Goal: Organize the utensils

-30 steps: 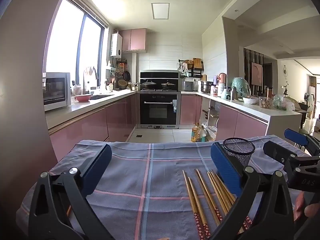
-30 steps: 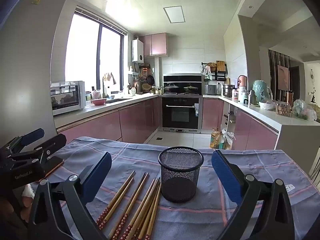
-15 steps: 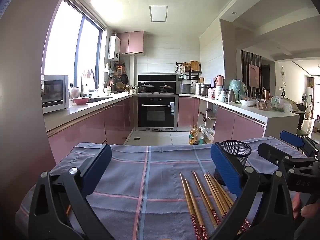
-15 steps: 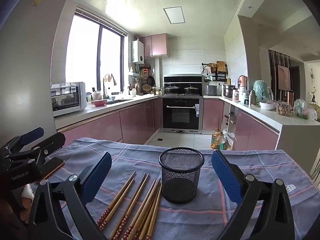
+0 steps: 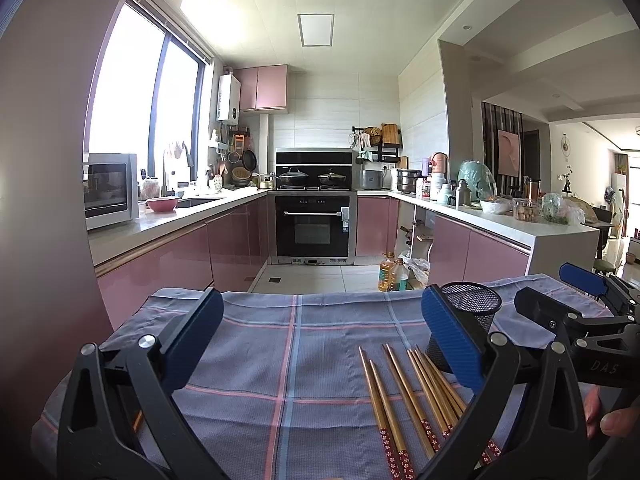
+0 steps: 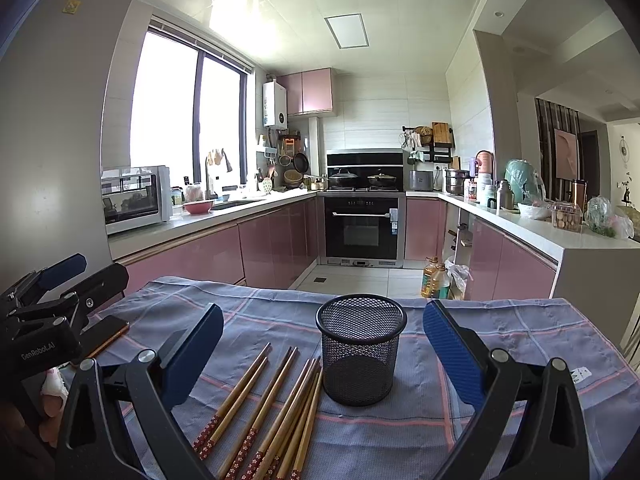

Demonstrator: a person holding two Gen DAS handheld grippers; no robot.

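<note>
Since a second ago: left wrist view has tilted slightly upward, chopsticks and cup sitting lower in frame; right wrist view nearly unchanged.

Tablecloth [image 6: 500,332]: grey-blue weave, pink and pale-blue check lines, fills lower half of both views.

Left gripper [image 5: 322,340]: blue pads spread wide, nothing between them, above bare cloth at lower centre.

Right gripper [image 6: 320,350]: blue pads likewise wide apart, empty, framing the cup and chopsticks.

Mesh cup [image 6: 361,354]: black wire, round, upright, empty, centre of right view; partly hidden behind a blue pad at right of left view.

Chopsticks [image 6: 272,412]: several pairs, golden-brown wood, red handle ends with small white flower print. Lying flat, loosely fanned, just left of the cup, nearest ones touching or almost touching its base.

Phone [image 6: 105,334]: dark, orange edge, on cloth at left.
</note>
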